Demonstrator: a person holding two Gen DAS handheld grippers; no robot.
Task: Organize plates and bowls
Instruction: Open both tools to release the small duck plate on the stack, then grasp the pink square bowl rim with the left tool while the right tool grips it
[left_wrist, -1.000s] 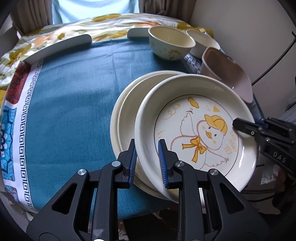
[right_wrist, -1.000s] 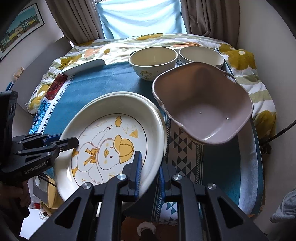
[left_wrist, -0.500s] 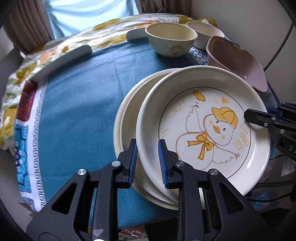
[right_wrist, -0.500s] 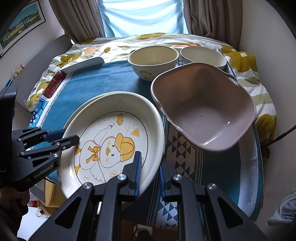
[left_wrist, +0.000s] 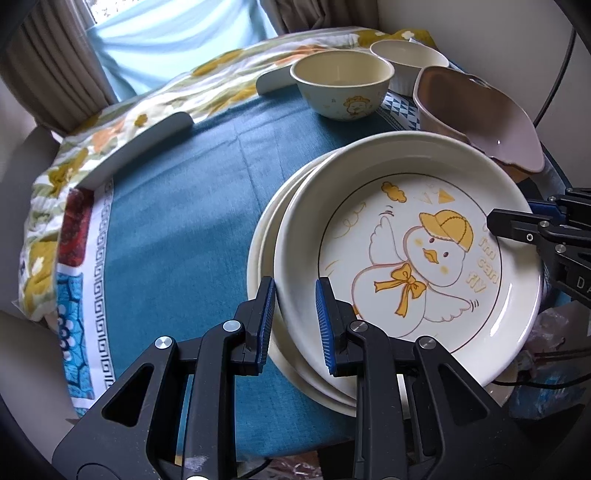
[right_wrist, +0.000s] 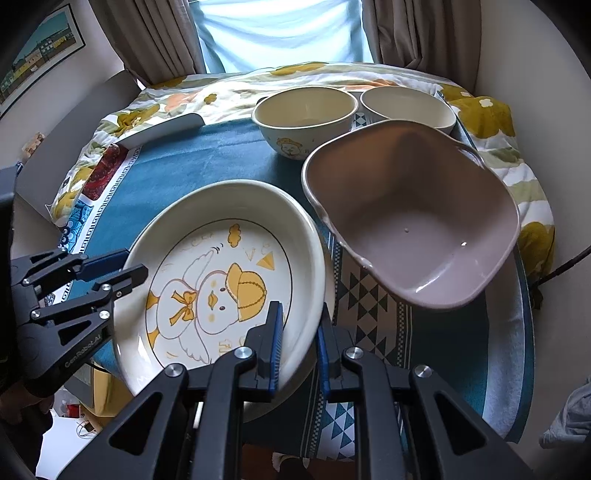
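Curtained window behind; counter (left_wrist: 177, 229) covered in a teal cloth with a patterned border. Duck plate (left_wrist: 410, 258) is carried by both tongs on opposite rims: left tongs (left_wrist: 295, 310) clamp its near-left rim, right tongs (right_wrist: 299, 332) clamp the rim on the other side. Two-point hold looks chosen to keep it level.

It sits over a stack of plain cream plates (left_wrist: 264, 254) at the counter's near edge, offset toward the right. Can't tell if it's touching the stack or just above it.

Bowls grouped at the far right corner: duck-print bowl (right_wrist: 304, 118), a white bowl (right_wrist: 406, 109) just beside it, and a mauve plastic basin (right_wrist: 413, 221) nearer, tilted, overhanging the right edge.

Judgement: the plate is being stacked; it needs centring before release, since an off-centre drop near the edge risks a slide.
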